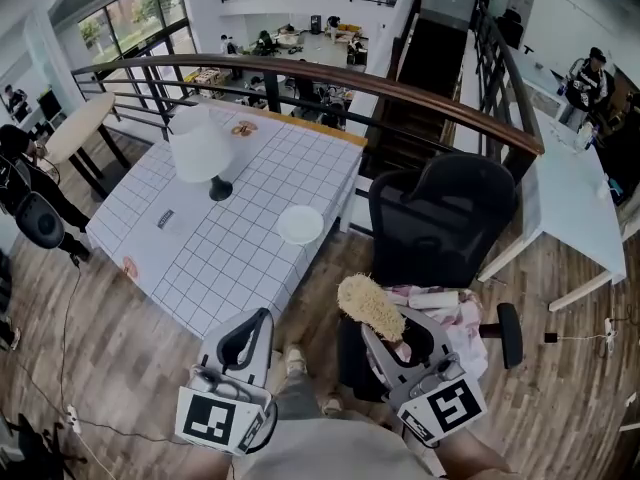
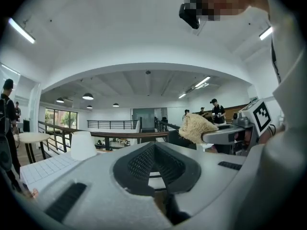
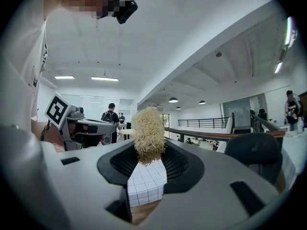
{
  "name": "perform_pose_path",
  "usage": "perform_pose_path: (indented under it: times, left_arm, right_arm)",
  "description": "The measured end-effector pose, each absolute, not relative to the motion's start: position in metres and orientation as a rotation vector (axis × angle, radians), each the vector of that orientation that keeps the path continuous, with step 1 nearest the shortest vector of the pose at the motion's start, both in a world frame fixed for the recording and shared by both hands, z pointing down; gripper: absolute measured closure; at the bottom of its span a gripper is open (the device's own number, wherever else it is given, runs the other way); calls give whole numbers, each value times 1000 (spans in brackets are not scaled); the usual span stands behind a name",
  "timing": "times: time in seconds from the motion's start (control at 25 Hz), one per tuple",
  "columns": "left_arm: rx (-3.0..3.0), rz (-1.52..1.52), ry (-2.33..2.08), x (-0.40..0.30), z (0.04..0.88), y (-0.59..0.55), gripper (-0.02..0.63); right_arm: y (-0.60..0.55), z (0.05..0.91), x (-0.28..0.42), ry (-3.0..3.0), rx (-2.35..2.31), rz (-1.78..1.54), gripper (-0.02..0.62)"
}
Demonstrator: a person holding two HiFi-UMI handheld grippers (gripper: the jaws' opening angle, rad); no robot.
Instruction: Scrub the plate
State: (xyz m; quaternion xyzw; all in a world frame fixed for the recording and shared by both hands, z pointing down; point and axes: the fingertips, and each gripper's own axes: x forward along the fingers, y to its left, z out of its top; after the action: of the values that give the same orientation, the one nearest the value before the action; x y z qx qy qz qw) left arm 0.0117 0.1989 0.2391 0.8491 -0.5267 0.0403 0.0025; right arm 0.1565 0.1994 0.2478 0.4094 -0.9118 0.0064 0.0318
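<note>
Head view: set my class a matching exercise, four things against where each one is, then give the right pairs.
Things: 1 plate; 2 lamp; 3 scrubber; 4 office chair.
Places: A in the fingers of the right gripper; B on the floor, right of the table; C on the table, by its right edge; D on the table, farther back.
Pairs: 1-C, 2-D, 3-A, 4-B.

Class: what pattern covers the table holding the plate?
The tablecloth is white with a thin dark grid, clearest in the head view.
</note>
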Motion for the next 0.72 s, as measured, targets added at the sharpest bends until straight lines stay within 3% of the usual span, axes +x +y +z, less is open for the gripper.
perform_pose_path:
  times: [0.72]
  left_arm:
    - [2681,163,-1611,-46,258,83,592]
  right_arm:
    - [85,267,99,-2753,1280,55,459]
